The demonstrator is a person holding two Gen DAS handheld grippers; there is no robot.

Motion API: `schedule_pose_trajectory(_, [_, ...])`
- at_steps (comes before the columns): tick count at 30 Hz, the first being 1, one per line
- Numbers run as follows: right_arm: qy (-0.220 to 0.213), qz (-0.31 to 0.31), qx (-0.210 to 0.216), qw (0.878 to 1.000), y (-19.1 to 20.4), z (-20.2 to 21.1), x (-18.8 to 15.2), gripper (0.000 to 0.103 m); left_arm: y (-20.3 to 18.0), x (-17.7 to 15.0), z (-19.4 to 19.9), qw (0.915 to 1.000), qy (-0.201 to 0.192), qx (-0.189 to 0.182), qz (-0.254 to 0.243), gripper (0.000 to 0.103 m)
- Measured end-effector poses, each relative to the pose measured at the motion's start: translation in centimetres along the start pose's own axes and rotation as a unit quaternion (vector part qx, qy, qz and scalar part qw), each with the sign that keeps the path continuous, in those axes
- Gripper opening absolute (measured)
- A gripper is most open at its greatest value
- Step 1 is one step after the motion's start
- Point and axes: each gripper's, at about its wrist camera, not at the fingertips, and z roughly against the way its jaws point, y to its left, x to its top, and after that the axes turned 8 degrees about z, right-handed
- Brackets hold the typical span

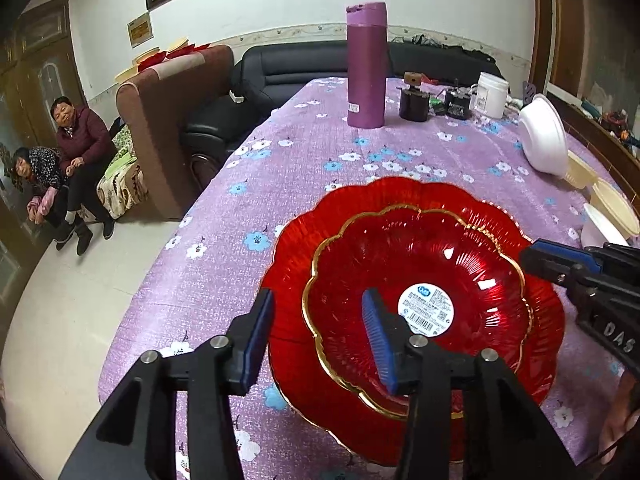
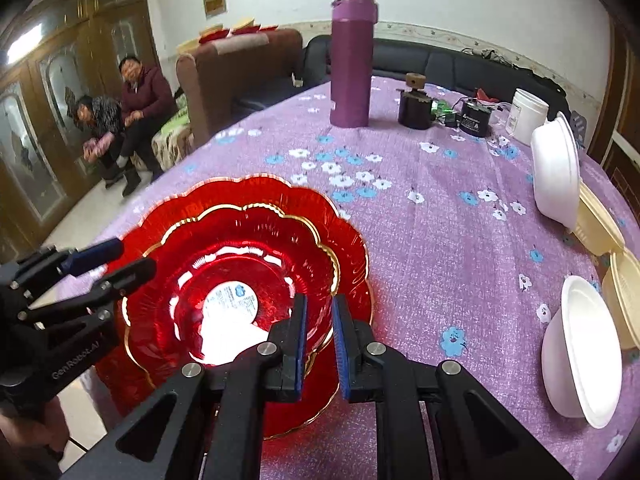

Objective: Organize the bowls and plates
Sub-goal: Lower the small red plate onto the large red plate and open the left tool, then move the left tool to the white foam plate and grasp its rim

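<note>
A small red glass plate [image 1: 440,248] [image 2: 256,228] with a gold scalloped rim and a white sticker lies nested in a larger red plate [image 1: 292,248] [image 2: 248,190] on the purple flowered tablecloth [image 1: 304,152]. My left gripper [image 1: 318,296] [image 2: 136,258] is open and straddles the plates' left rims, one pad outside the large plate and one over the small one. My right gripper [image 2: 320,300] [image 1: 528,258] is shut on the small plate's rim at the opposite side. Two white foam bowls [image 2: 556,168] [image 2: 584,352] and cream bowls [image 2: 600,224] lie tipped at the table's right.
A tall purple flask [image 1: 366,64] [image 2: 352,60], a dark jar [image 1: 414,100], a black device [image 1: 458,104] and a white tub [image 1: 492,94] stand at the far side. The table's left edge drops to the floor, where two people [image 1: 64,160] sit by a sofa.
</note>
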Motion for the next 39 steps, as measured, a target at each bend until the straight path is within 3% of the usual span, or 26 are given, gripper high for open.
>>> schedule_pose_trajectory(3, [-0.022,-0.010,-0.001,1.000,-0.6,1.3,0.0,0.014,-0.2,-0.1,0.4,0.9999,-0.009,0.000,0.005,0.055])
schedule_pose_trajectory(9, [-0.051,-0.045,0.013,0.998,-2.0,3.3,-1.1,0.014,-1.2,0.0,1.6,0.9997,-0.022,-0.011,0.002,0.055])
schedule_pose_trajectory(15, [-0.049,-0.115,0.068,0.990,-3.7,3.8,-2.7,0.015,-2.5,0.1,2.7,0.9992,-0.032,-0.023,-0.009,0.055])
schedule_pose_trajectory(19, [-0.065,-0.104,0.049,0.991,-3.7,4.9,-2.9,0.014,-3.3,0.1,3.1,0.9989,-0.034,-0.031,-0.014,0.055])
schedule_pose_trajectory(22, [-0.070,-0.137,0.103,0.983,-4.5,5.0,-3.1,0.015,-3.9,0.1,3.4,0.9985,-0.034,-0.037,-0.018,0.055])
schedule_pose_trajectory(26, [-0.070,-0.150,0.136,0.977,-4.6,5.1,-3.5,0.015,-4.6,0.1,3.7,0.9982,-0.033,-0.042,-0.025,0.055])
schedule_pose_trajectory(28, [-0.070,-0.151,0.130,0.978,-4.6,5.4,-3.6,0.020,-5.0,0.1,3.9,0.9981,-0.033,-0.044,-0.029,0.055])
schedule_pose_trajectory(30, [-0.073,-0.149,0.116,0.979,-4.9,6.0,-3.8,0.038,-5.8,0.1,4.4,0.9975,-0.033,-0.050,-0.036,0.056])
schedule_pose_trajectory(33, [-0.073,-0.141,0.077,0.984,-5.6,7.4,-4.3,0.040,-7.1,-0.1,4.9,0.9962,-0.036,-0.063,-0.050,0.063])
schedule_pose_trajectory(39, [-0.081,-0.153,0.020,0.985,-9.2,11.0,-6.1,0.040,-10.0,-0.8,4.8,0.9929,-0.023,-0.087,-0.078,0.064])
